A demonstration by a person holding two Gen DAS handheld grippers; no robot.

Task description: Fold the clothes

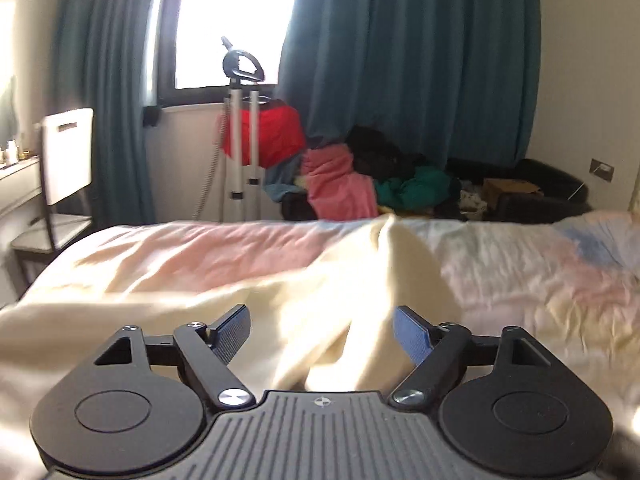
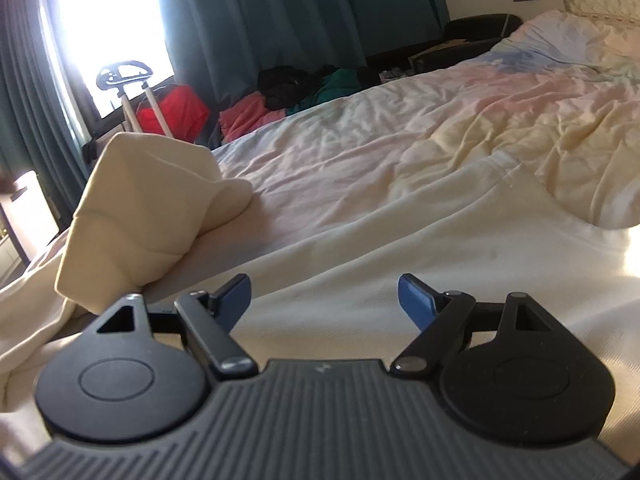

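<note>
Left wrist view first: the bed (image 1: 520, 276) fills the middle band of the frame, its cover rumpled and printed in pale pink, yellow and blue. Over it lies a cream garment (image 1: 312, 304), spread across the lower half and rising into a blurred ridge at centre. Teal curtains (image 1: 408, 60) hang across the upper half, parted at upper left around a bright window (image 1: 236, 20). Below the window, at centre, sits a pile of clothes (image 1: 352, 180) in red, pink, green and black, with a white steamer stand (image 1: 242, 120) just left of it. A white chair (image 1: 64, 168) stands at the left edge. At the bottom, the left hand-held gripper (image 1: 322, 334) is released, its blue pads spread wide with nothing pinched; the cream cloth shows loose in the gap beyond them.

Right wrist view: the bed (image 2: 440, 128) runs from lower left to upper right. The garment (image 2: 360, 248) lies flat across the lower centre, with one part (image 2: 140, 208) bunched upward at left. The pile (image 2: 288, 92) and curtains (image 2: 280, 8) sit at the top. The right hand-held gripper (image 2: 324, 300) at bottom is also released, pads wide apart above the flat cloth, gripping nothing.
</note>
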